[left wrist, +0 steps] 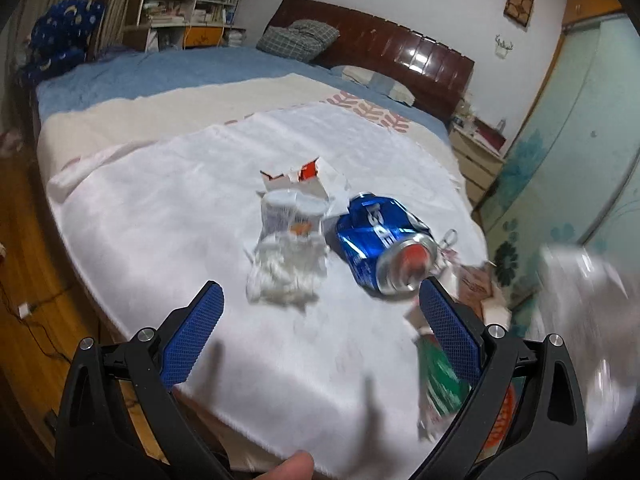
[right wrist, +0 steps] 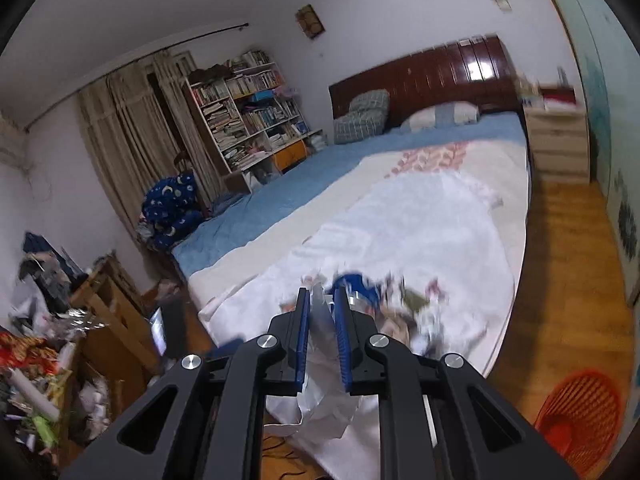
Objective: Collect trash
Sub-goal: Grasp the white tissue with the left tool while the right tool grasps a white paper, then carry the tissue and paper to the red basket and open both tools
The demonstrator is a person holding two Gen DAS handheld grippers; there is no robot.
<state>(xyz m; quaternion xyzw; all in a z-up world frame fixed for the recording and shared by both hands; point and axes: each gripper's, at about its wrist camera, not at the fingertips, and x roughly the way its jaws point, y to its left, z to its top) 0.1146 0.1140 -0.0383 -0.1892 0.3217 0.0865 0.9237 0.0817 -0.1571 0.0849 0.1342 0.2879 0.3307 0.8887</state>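
Early stage, we judge: our right gripper [right wrist: 322, 312] is clamped on a white bag [right wrist: 324, 404], our left gripper [left wrist: 320, 312] gapes wide and empty, and the blue can [left wrist: 380, 240], crumpled tissue [left wrist: 286, 268] and torn carton [left wrist: 304, 180] lie mid-bed [left wrist: 120, 80], uncollected.

Dented blue can [left wrist: 380, 240] on side beside crumpled white paper [left wrist: 290, 256], white cloth.

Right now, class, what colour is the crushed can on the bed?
Blue can, clearest in left wrist view.
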